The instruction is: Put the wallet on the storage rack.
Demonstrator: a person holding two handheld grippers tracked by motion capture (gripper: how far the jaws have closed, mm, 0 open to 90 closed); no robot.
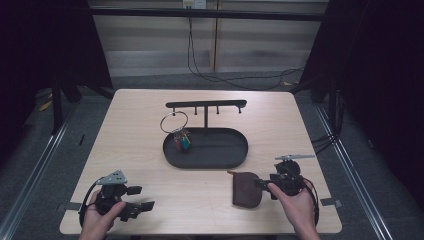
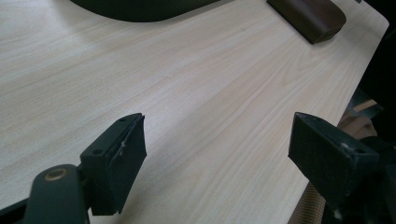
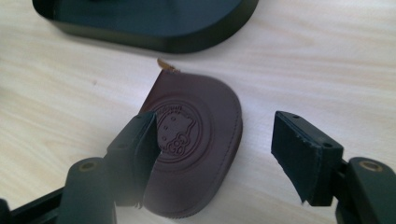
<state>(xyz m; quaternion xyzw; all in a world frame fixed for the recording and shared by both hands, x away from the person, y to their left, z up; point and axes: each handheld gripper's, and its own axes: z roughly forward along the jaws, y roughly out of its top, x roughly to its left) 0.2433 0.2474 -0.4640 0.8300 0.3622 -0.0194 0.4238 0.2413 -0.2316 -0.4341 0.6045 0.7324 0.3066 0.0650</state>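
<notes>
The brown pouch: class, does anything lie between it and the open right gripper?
Nothing visible does. The right gripper is open right over the brown pouch, one jaw already above its embossed face. The black tray lies farther off, behind the pouch.

brown leather pouch (image 1: 246, 189) flat on the table, key ring (image 1: 174, 122) hung on the black stand (image 1: 206, 104)

the pouch is dark brown, half-round with one straight edge, embossed with a round cartoon-face emblem (image 3: 180, 130) and closed, a small tan zip tab at its corner; it lies flat near the table's front edge, just in front of the oval black tray (image 1: 235, 155), apart from it. the metal key ring hangs from the stand's left peg, with a cluster of coloured tags (image 1: 182, 141) dangling down to the tray's left end.
</notes>
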